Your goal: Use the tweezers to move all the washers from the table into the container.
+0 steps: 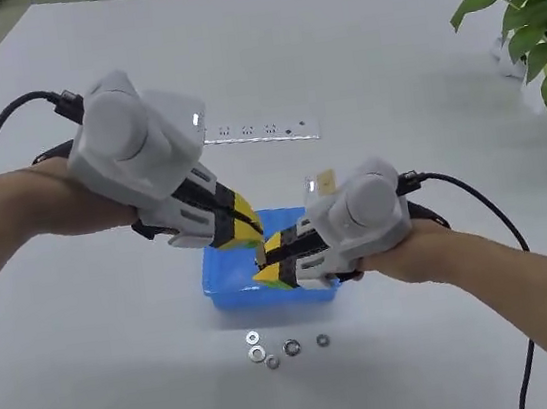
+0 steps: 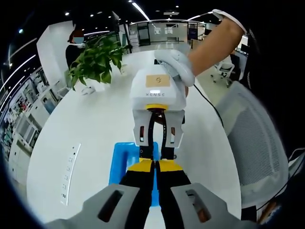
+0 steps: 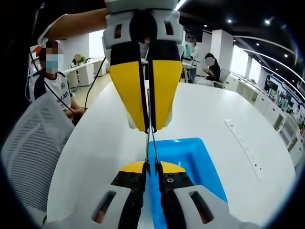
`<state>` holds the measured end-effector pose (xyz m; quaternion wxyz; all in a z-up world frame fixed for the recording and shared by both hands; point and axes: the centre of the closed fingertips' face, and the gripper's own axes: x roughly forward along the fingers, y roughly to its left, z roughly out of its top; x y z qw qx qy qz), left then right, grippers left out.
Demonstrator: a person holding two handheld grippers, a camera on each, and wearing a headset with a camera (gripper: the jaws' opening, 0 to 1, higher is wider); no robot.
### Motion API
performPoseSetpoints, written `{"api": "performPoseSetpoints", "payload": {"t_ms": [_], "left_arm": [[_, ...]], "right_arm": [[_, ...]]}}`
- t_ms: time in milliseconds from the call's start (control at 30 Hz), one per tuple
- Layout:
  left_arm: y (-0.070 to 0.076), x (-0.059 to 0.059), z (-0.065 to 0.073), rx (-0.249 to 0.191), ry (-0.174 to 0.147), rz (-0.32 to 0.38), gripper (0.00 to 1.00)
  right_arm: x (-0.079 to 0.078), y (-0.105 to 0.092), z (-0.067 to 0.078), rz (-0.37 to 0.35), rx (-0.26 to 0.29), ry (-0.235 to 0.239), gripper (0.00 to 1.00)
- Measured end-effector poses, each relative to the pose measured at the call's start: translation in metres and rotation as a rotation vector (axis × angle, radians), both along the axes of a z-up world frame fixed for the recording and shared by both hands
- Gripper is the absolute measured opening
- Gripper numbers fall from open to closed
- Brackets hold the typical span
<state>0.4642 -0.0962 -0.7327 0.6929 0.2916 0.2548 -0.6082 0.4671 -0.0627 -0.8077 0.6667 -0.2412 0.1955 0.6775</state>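
Both pairs of jaws pinch nearly shut on the tweezers (image 3: 150, 143). The left gripper (image 1: 246, 226) faces the right gripper (image 1: 267, 262) over the blue container (image 1: 223, 284). The washers (image 1: 291, 347) lie on the surface (image 1: 387, 68) just beside it.

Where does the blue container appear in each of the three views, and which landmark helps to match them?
Head view: the blue container sits just below centre.
Left gripper view: the container lies lower centre-left, behind the jaws.
Right gripper view: the container lies lower centre-right, beyond the jaws.
Shared landmark: the white power strip.
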Motion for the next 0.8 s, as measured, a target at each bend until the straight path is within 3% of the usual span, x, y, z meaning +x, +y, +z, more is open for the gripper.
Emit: {"api": "performPoseSetpoints", "payload": {"t_ms": [300, 800], "left_arm": [[0.000, -0.016, -0.002, 0.004, -0.004, -0.004, 0.05], [-0.001, -0.035, -0.016, 0.017, 0.015, -0.014, 0.05]], "right_arm": [[-0.016, -0.001, -0.002, 0.002, 0.006, -0.001, 0.12], [-0.037, -0.001, -0.013, 0.017, -0.009, 0.004, 0.12]]}}
